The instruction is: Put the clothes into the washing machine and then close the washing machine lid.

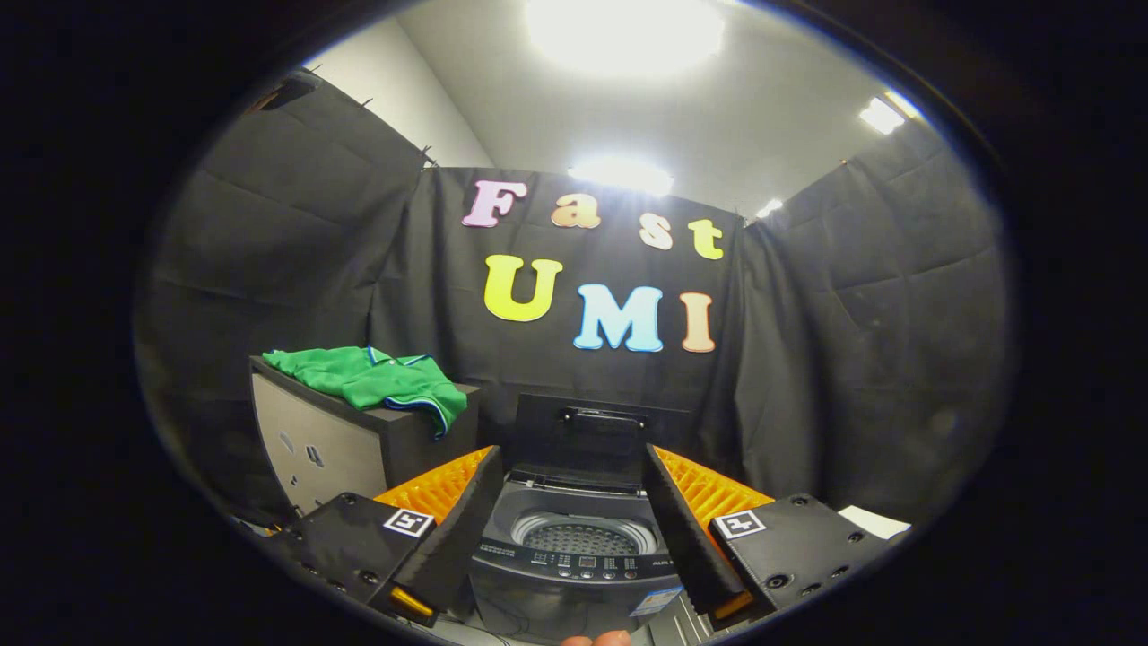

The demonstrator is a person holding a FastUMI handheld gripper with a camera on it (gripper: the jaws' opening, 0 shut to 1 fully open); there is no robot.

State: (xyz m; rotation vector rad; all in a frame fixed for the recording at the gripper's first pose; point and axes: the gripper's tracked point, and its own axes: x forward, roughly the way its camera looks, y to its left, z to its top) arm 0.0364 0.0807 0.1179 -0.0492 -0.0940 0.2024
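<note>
Grey-fronted cabinet [309, 440] with black top sitting ahead-left of the fingers, against the booth's black cloth wall [861, 332]. White sheet [874, 520] lying low, just beyond the right finger's base. Ceiling lights [623, 36] glaring overhead, far above the fingers, washing out the white ceiling [762, 117].

gripper [574, 502], 2 orange ribbed fingers, blk pads, square markers

Gripper [569, 511] held level, jaws spread wide apart, nothing between them. Orange-ribbed fingers [439, 484] angled outward, dark pads facing inward. Fingertip [596, 639] of person's hand showed below.
</note>
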